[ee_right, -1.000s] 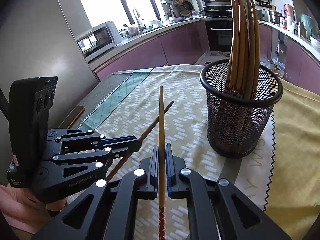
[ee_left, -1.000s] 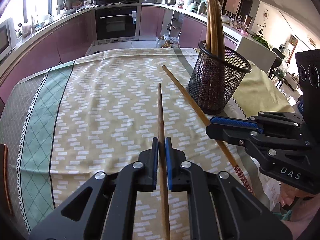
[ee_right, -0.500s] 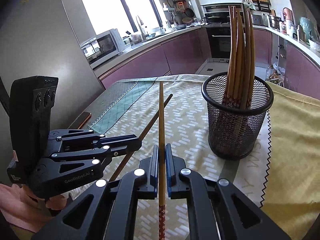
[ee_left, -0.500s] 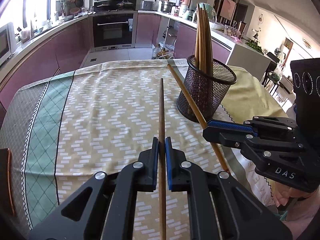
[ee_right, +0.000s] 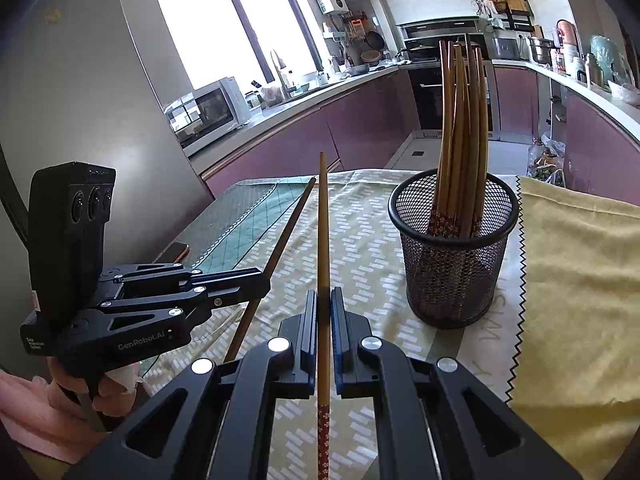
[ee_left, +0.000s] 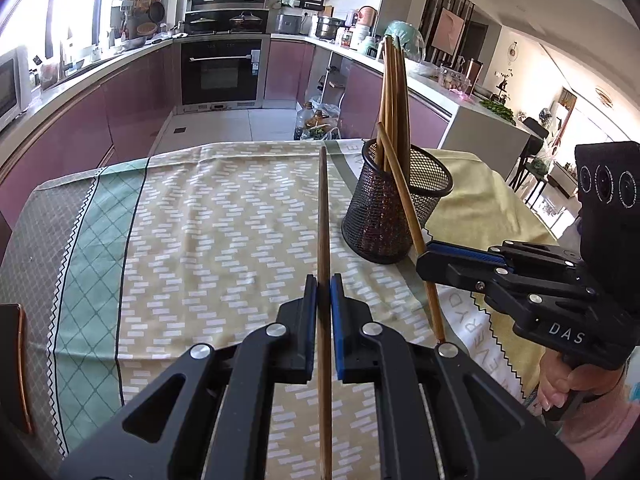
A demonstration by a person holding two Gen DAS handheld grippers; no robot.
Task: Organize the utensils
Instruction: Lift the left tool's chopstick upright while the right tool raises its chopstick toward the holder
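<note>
My left gripper is shut on a plain wooden chopstick that points straight ahead above the tablecloth. Beside it, my right gripper is shut on a second chopstick, which slants up in front of the black mesh cup. In the right wrist view the right gripper grips that chopstick above its red patterned end. The left gripper is at the left with its own chopstick. The mesh cup stands ahead to the right, with several chopsticks upright inside.
A patterned tablecloth covers the table. A yellow cloth lies to the right of the cup. A phone lies near the table's left edge. Kitchen counters, an oven and a microwave stand beyond the table.
Both grippers have risen with their chopsticks and tipped further down, so the cup and table now sit lower and farther off. Both grips stayed shut.
</note>
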